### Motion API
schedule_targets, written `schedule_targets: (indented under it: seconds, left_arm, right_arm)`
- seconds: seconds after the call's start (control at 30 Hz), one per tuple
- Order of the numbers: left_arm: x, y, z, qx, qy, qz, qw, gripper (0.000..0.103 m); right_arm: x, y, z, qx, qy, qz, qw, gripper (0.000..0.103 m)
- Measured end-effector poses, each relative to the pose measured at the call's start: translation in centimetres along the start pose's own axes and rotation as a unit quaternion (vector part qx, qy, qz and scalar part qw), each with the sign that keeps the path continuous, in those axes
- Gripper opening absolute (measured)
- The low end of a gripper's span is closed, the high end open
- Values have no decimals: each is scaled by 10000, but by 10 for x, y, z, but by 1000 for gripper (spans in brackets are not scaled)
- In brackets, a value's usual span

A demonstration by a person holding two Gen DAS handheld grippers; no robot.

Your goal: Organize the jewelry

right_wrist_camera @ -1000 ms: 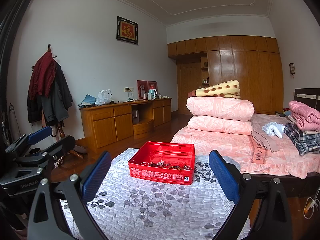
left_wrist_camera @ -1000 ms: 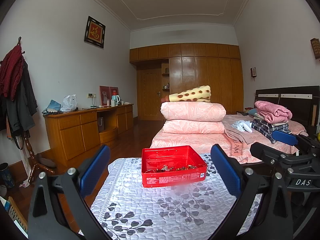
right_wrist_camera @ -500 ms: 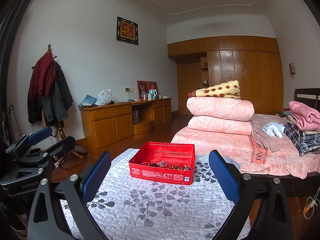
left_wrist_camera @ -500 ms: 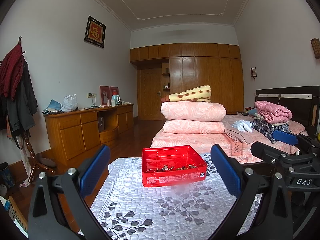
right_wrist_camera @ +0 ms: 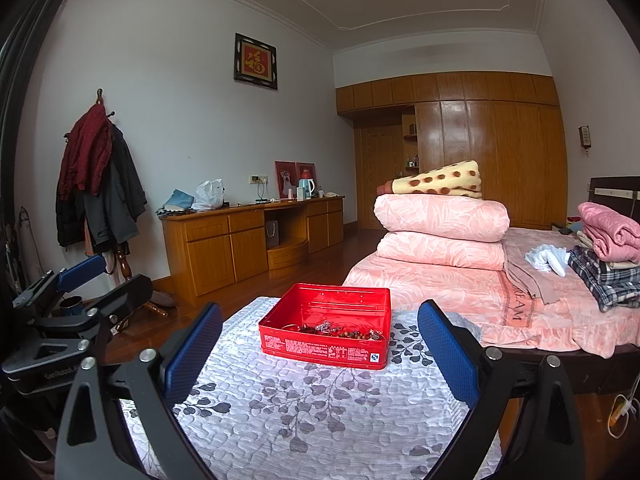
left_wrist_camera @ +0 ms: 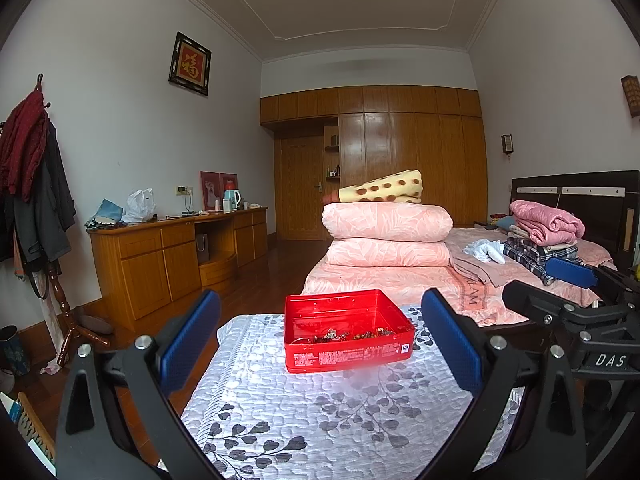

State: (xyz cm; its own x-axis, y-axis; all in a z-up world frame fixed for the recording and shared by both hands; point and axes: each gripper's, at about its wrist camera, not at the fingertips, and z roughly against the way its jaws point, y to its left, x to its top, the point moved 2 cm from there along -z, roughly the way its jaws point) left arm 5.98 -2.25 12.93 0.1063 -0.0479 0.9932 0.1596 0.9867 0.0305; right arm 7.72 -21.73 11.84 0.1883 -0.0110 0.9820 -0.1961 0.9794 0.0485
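**Operator:** Jewelry (left_wrist_camera: 347,335), a tangled heap of beads and silvery chain, lies inside the shallow red rectangular tin (left_wrist_camera: 346,354) on the grey leaf-patterned quilted cloth (left_wrist_camera: 320,420). From my left gripper (left_wrist_camera: 320,344) the tin sits dead ahead, framed between the blue pads. From my right gripper (right_wrist_camera: 320,346) it is ahead too, a shade left of centre.

**Observer:** Long axis? Which side is nearer?

**Operator:** The tin's long side runs across both views, the heap strung along the near wall. I judge neither tong clearly nearer; both hang back, apart from the tin.

**Observer:** Jaws?

**Operator:** Both spread wide, nothing held.

**Observer:** Counts?

**Operator:** One tin, one cloth, two grippers. The pieces I cannot count: too small, too knotted. Sorted or simply dumped there, I cannot tell.
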Motion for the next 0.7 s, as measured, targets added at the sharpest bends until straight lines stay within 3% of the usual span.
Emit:
schedule_targets:
  seconds: [0.7]
  left_arm:
    - [2,0,2,3,18,39,10000,97]
  right_arm:
    - [0,1,0,5,3,4,10000,96]
